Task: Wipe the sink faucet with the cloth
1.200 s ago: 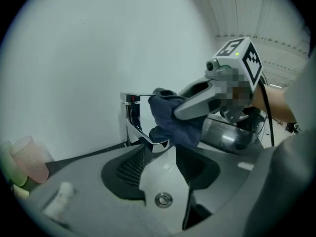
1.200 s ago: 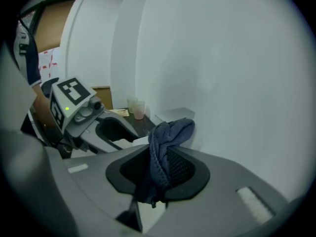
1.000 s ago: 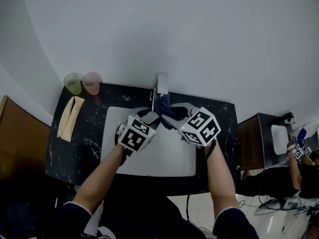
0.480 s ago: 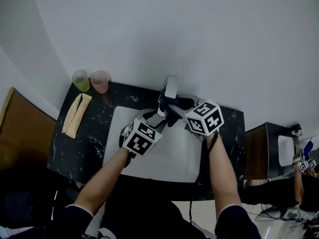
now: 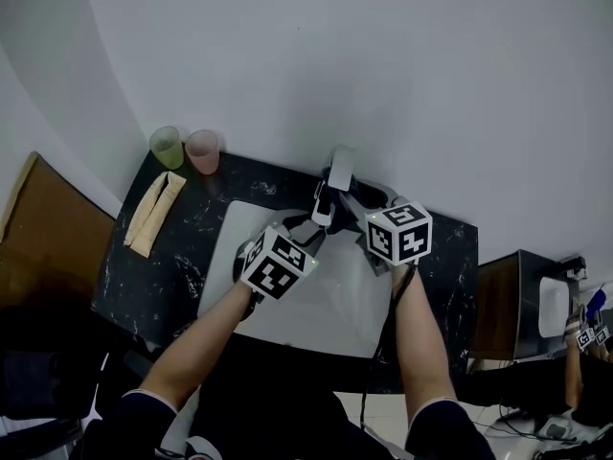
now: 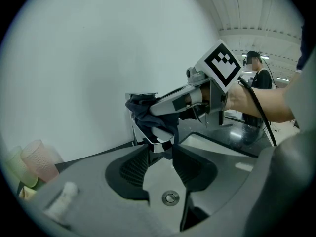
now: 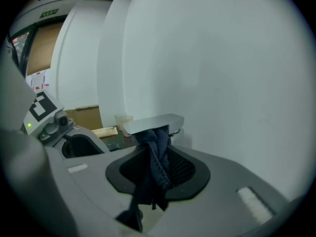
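The chrome faucet (image 5: 338, 169) stands at the back of the white sink (image 5: 326, 305). A dark blue cloth (image 6: 148, 116) is draped and twisted round its spout (image 7: 153, 123). My right gripper (image 7: 158, 149) comes in from the faucet's right, shut on the cloth (image 7: 155, 169), which hangs down between its jaws. My left gripper (image 6: 160, 154) sits low in front of the spout with its jaws closing. The spout's chrome tip shows just past its fingertips, and its pads do not press on anything. In the head view the left gripper (image 5: 308, 230) and the right gripper (image 5: 362, 211) flank the faucet.
A green cup (image 5: 167, 147) and a pink cup (image 5: 202, 150) stand at the back left of the black marbled counter (image 5: 172, 276), with a beige folded pack (image 5: 153, 214) beside them. The drain (image 6: 170, 197) lies below my left jaws. A white wall rises close behind. A person (image 6: 259, 78) stands far off.
My right gripper has carried the cloth back and to the right, from in front of the spout to the faucet's right side. The left gripper has stayed in place, its jaws narrower.
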Motion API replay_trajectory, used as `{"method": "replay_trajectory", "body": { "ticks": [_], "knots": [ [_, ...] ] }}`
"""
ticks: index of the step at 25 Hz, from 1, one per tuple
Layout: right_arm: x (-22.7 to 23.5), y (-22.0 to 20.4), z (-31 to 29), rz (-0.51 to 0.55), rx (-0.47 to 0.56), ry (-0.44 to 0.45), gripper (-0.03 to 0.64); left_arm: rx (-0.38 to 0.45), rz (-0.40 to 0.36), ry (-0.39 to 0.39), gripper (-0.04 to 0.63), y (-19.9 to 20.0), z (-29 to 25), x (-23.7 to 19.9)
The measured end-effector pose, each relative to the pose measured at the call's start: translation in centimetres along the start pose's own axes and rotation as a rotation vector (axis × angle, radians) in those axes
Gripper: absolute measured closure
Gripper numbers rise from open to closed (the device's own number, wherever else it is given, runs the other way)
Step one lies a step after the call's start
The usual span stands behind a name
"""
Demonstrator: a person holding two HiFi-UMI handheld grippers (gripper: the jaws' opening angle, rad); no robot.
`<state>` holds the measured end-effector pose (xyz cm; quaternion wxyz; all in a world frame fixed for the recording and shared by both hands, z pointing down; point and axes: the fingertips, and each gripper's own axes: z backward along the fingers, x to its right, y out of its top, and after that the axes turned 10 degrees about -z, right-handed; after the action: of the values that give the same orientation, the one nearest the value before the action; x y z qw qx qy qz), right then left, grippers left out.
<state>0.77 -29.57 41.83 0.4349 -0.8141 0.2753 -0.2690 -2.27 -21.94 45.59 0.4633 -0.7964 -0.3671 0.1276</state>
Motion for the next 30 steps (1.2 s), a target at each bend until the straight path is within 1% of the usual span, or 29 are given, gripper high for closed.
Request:
{"method": "replay_trajectory", "body": {
  "ticks": [7,10,13,16,19,23,26,30],
  "knots": [
    [1.2,-0.9,1.2,-0.173,0.093,-0.098,0.515,-0.009,0.002,-0.006,0.442,-0.1,-0.3,0.4],
    [1.7,-1.4,1.8,-0.192,0.095,-0.116,0.517,-0.011,-0.002,-0.006,0.442,0.0,-0.4,0.5],
    [1.0,-1.4,2.0,-0.13,0.067,-0.087,0.518,-0.015,-0.007,-0.011,0.443,0.0,-0.4,0.6],
    [-0.9,-1.0,1.5,-0.008,0.012,-0.024,0.52,-0.015,-0.014,-0.014,0.443,0.0,-0.4,0.6],
    [-2.4,-1.1,1.1,0.114,-0.059,0.016,0.52,-0.017,-0.022,-0.017,0.443,0.0,-0.4,0.7],
    [-4.1,-1.7,1.4,0.229,-0.147,0.076,0.523,-0.022,-0.027,-0.025,0.443,0.0,-0.4,0.7],
    [-5.4,-2.3,1.9,0.27,-0.194,0.123,0.523,-0.021,-0.025,-0.029,0.442,-0.1,-0.5,0.8],
    [-6.9,-3.3,3.0,0.261,-0.22,0.174,0.523,-0.002,-0.016,-0.028,0.442,-0.2,-0.4,0.8]
  ]
}}
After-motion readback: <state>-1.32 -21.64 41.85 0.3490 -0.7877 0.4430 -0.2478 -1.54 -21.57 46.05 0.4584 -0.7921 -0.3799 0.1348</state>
